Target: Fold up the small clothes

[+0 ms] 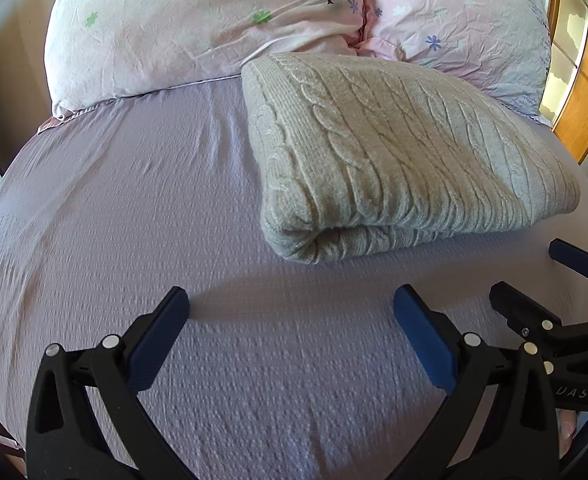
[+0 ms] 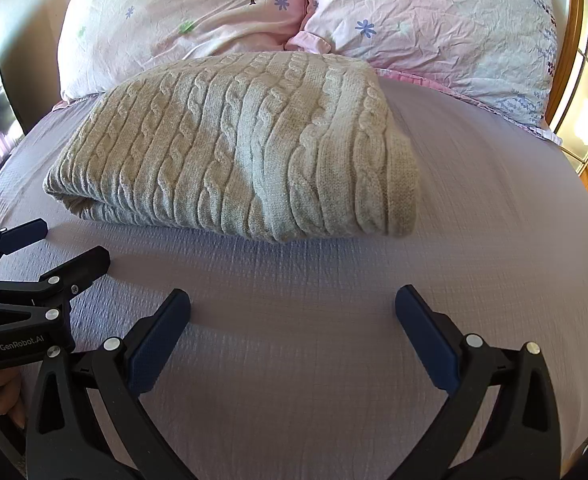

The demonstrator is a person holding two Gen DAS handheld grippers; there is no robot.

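Cream cable-knit sweater [image 1: 406,152], folded into a thick rectangle, lies on the lilac textured bedsheet [image 1: 133,220] in the upper right of the left wrist view, its far edge against two pink flower-printed pillows [image 1: 197,28]. At the bottom, the left gripper [image 1: 291,308], black with blue pads, is spread wide with nothing between its fingers, held over bare sheet short of the sweater. At the lower right edge the right gripper [image 1: 534,276] shows from the side, parted and empty, with the letters "UAS" on its body.

In the right wrist view the sweater [image 2: 237,148] fills the centre-left, the pillows [image 2: 434,28] behind it. The right gripper [image 2: 292,308] gapes wide and empty at the bottom. At the left edge sits the left gripper [image 2: 69,244], its body marked "GenRobot.AI".
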